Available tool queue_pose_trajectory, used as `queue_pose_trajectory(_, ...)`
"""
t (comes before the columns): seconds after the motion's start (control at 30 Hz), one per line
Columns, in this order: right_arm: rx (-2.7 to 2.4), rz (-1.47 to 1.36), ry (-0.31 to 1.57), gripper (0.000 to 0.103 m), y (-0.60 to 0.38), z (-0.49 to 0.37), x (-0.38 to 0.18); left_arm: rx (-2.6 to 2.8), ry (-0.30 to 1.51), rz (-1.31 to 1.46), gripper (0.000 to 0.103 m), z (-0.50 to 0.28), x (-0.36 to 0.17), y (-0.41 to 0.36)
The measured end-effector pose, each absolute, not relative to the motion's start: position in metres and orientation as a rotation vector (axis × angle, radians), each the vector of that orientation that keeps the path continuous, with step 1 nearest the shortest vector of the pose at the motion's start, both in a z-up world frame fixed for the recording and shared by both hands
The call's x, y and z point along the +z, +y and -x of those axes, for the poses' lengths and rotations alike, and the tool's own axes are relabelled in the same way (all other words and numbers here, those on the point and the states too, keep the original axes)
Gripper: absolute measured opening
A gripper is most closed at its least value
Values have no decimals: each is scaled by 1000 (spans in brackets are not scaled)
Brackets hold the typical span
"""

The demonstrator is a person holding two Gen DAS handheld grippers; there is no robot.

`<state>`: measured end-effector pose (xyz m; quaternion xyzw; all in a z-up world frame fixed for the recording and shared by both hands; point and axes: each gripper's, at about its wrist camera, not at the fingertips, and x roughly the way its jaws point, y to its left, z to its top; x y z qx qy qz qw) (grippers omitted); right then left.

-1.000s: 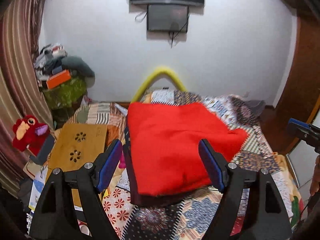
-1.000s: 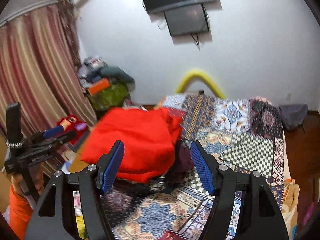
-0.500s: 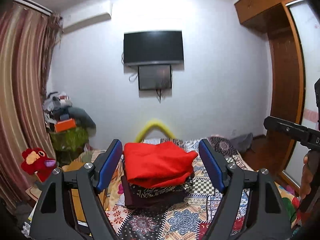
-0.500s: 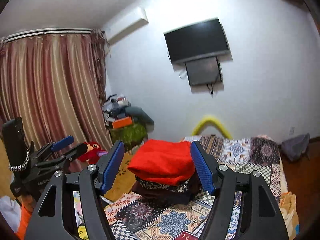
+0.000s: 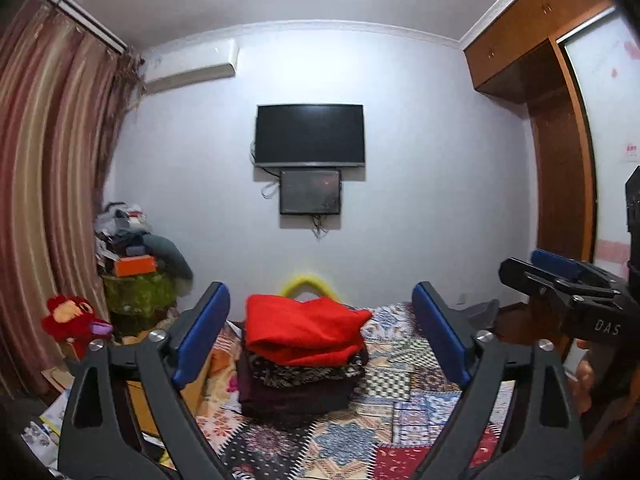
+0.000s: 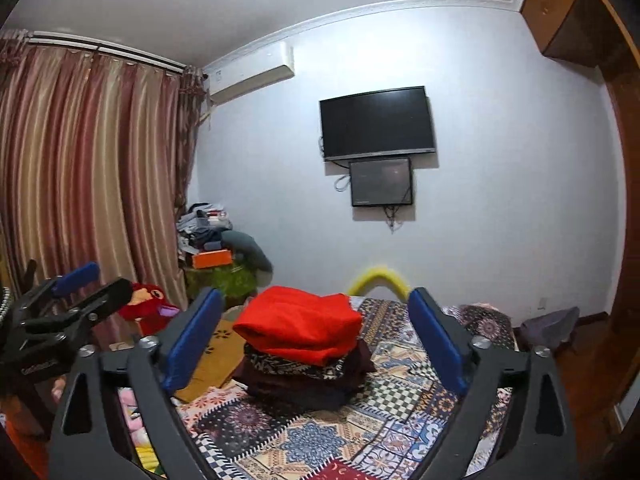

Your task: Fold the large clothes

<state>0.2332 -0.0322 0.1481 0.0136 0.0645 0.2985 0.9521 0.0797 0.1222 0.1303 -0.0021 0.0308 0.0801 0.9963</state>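
**Both grippers backed off, folded stack left on bed**

We go left to right. Far left: striped curtain (image 5: pixel 44 184), red plush toy (image 5: pixel 70 318) on the floor side, a clutter pile (image 5: pixel 132 240) in the corner. Our left gripper (image 5: pixel 322 338) has its jaws spread wide, nothing between them. A second ago the left wrist view sat low and close over the red garment; now it shows the whole room, so we have pulled up and away from the bed.

Centre: the red garment (image 5: pixel 304 330) lies folded on top of a stack of darker folded clothes (image 5: pixel 298 386), on the patchwork bedspread (image 5: pixel 404 408), toward its left side. It looks the same in shape as before, just farther off. Yellow curved tube (image 5: pixel 306 282) behind it, wall TV (image 5: pixel 310 134) above.

Right: our right gripper (image 6: pixel 316 336) is also wide apart and empty, likewise retreated from a close view to a room-wide one. Wardrobe (image 5: pixel 560 152) at far right.

Meaning, as we judge it: this piece is folded, stacked and released. Either the task is finished or the next garment must be fetched; no unfolded one is clearly visible on the bed.
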Motion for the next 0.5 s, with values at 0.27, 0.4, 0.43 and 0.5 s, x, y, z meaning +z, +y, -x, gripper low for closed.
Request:
queue_pose_trajectory(0.27,578,7,135,103,-33,-230,142,191,74,19,102,-81,120,121)
queue_pose_trajectory(0.4,581,1,145,103,-36,-227,136,184,85,26,103,-83,118,122)
queue_pose_trajectory(0.43,582,2,151,103,-36,-227,137,188,86,22,103,-83,117,121)
queue_pose_trajectory(0.5,583,3,158,103,-37,-227,136,193,90,18,103,-84,115,121)
